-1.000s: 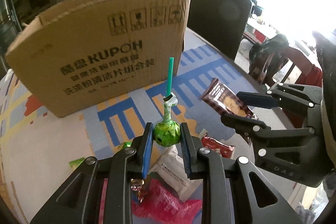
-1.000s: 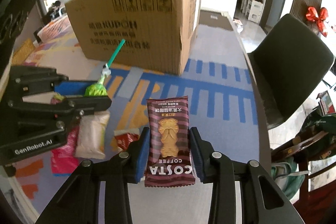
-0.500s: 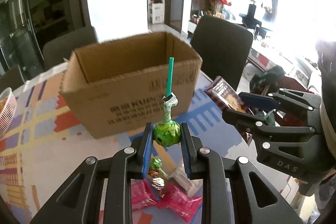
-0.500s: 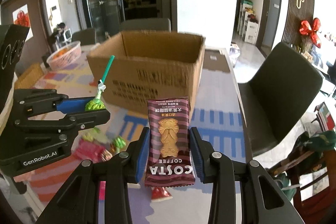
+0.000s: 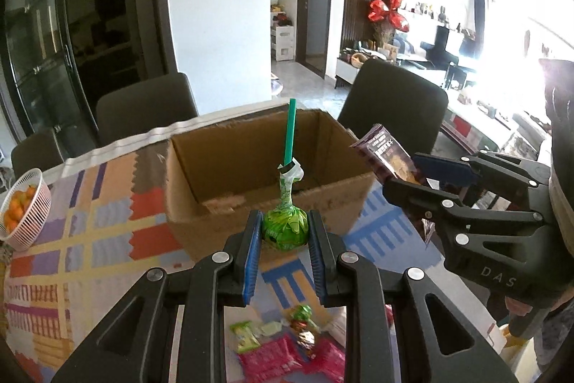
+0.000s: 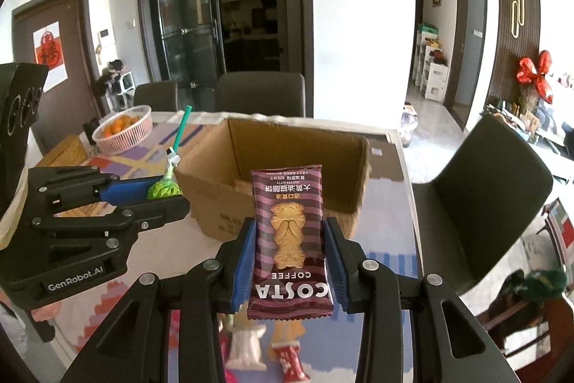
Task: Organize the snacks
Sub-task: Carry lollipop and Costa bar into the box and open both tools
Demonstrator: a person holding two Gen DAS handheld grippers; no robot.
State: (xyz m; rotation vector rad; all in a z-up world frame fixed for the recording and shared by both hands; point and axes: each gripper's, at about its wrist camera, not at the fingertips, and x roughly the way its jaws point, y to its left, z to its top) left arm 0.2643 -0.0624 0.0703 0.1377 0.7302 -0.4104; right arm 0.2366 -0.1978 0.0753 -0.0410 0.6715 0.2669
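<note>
My left gripper (image 5: 284, 233) is shut on a green-wrapped lollipop (image 5: 285, 229) whose teal stick stands up in front of the open cardboard box (image 5: 229, 214). My right gripper (image 6: 290, 239) is shut on a purple Costa biscuit packet (image 6: 290, 239), held upright before the same cardboard box (image 6: 222, 214). In the left wrist view the right gripper (image 5: 405, 173) hangs at the right with the packet (image 5: 389, 157) near the box's right corner. In the right wrist view the left gripper (image 6: 163, 191) carries the lollipop (image 6: 163, 190) left of the box. Both are above the table, short of the box opening.
Loose snacks lie on the patterned tablecloth below: pink packets (image 5: 287, 358), small candies (image 5: 301, 322), a white pouch (image 6: 244, 347). A pink basket of oranges (image 5: 23, 203) stands at the far left. Dark chairs (image 6: 477, 203) ring the table; its right edge runs close to the box.
Both grippers have risen with their snacks still held. The box, seen from the side before, now shows its open inside, and the loose snacks have dropped lower in view.
</note>
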